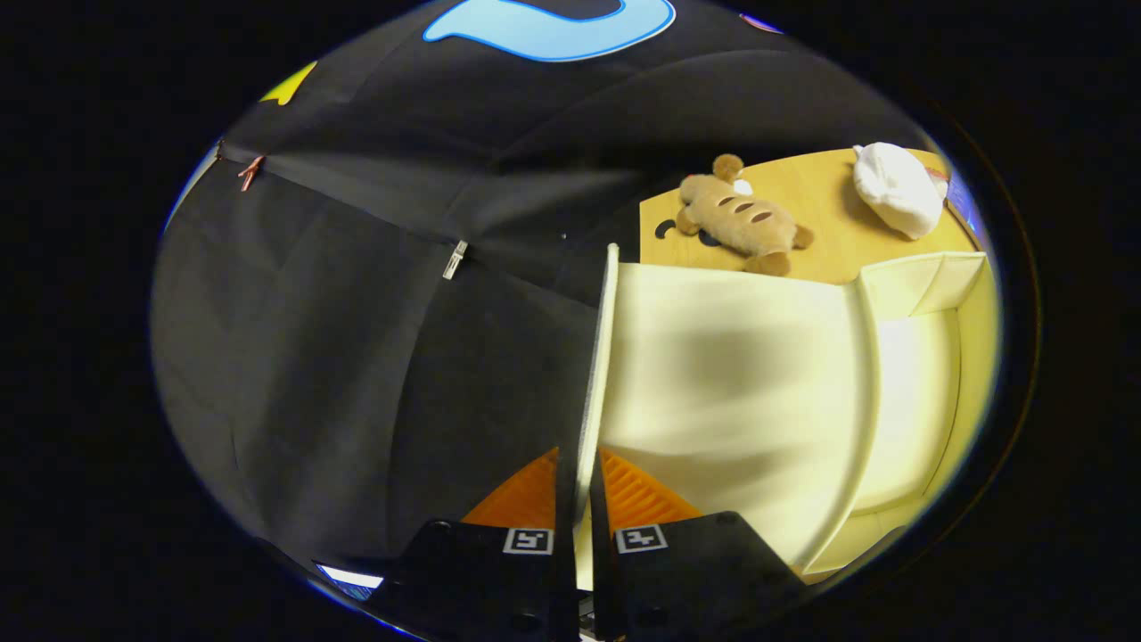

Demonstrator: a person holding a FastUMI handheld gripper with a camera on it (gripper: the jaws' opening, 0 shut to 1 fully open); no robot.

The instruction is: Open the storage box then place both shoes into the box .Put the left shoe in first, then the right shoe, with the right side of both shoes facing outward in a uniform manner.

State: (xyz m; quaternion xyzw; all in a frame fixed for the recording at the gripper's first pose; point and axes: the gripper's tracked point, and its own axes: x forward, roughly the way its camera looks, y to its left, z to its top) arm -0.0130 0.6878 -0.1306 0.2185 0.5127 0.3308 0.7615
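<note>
Two fingers of the gripper (578, 499) are pinched together on the thin edge of the pale cream lid (602, 357) of the storage box — the lid panel runs edge-on straight out from between them, standing roughly upright. To the side of that lid lies the open cream plastic storage box (918, 392), its smooth inner face and a far wall showing, with nothing inside that I can see. Beyond the lid, on the light wooden tabletop (820, 201), rests a tan plush toy with brown stripes (735, 218), and further along from it a white rounded object (896, 187) — possibly a shoe, though too small to be sure.

Judging from this, the opening step is in hand: the lid is raised and clamped, the box exposed, and no shoe placed yet. The next move likely calls for swinging the lid fully clear so it stays back by itself, letting go, then fetching the left shoe first and turning it so its right side faces outward.
</note>
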